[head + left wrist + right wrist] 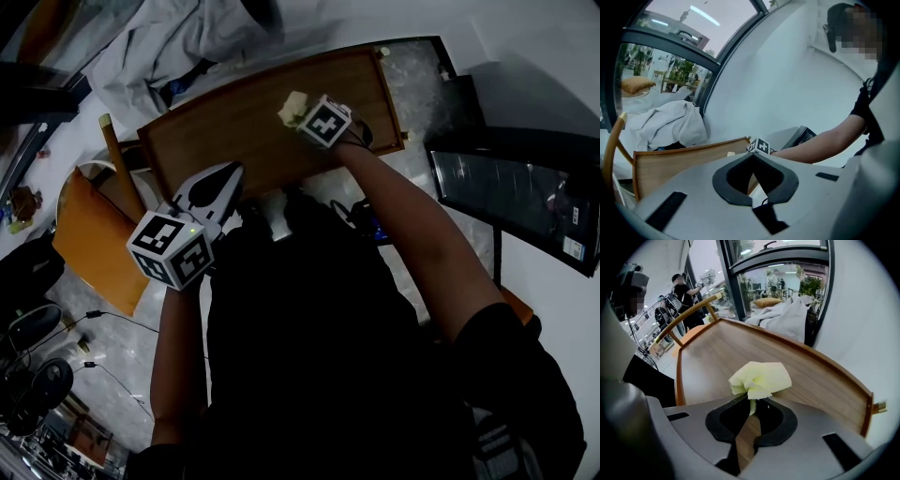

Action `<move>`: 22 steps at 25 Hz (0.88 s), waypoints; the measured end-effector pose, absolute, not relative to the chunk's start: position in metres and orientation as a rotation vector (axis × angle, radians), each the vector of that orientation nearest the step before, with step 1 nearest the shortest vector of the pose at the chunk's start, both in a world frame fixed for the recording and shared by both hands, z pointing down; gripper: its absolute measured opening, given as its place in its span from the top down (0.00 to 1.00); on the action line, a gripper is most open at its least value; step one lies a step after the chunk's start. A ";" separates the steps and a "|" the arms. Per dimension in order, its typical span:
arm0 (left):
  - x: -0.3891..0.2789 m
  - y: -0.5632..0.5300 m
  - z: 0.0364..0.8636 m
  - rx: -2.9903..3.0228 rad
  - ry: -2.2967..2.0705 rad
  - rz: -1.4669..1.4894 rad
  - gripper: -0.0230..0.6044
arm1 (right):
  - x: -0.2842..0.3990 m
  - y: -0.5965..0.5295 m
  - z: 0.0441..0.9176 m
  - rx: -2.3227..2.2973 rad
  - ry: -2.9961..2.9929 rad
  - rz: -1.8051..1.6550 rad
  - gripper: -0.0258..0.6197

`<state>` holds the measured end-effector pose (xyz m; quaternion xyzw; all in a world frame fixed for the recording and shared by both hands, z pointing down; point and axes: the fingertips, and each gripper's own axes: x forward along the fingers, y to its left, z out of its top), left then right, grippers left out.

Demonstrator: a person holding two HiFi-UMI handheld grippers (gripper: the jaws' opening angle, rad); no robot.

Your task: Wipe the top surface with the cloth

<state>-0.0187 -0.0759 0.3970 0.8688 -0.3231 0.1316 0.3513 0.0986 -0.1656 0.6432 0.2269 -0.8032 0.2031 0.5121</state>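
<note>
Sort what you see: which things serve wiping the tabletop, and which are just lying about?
In use: yellow cloth, right gripper pinching it, wooden tabletop.
Lying about: grey fabric heap, orange chair; left gripper shut, empty, idle.

Head view dim and underexposed; the person's torso (pixel 328 356) is a near-black mass. Gripper views brighter, daylit from overexposed windows (pixel 787 282); yellow cloth (pixel 761 379) sharp; fisheye bending, black vignetted corners.
</note>
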 end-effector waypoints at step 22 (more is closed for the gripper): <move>0.052 -0.091 0.406 2.286 -0.689 0.348 0.95 | 0.244 -0.185 0.633 0.800 -1.756 0.631 0.89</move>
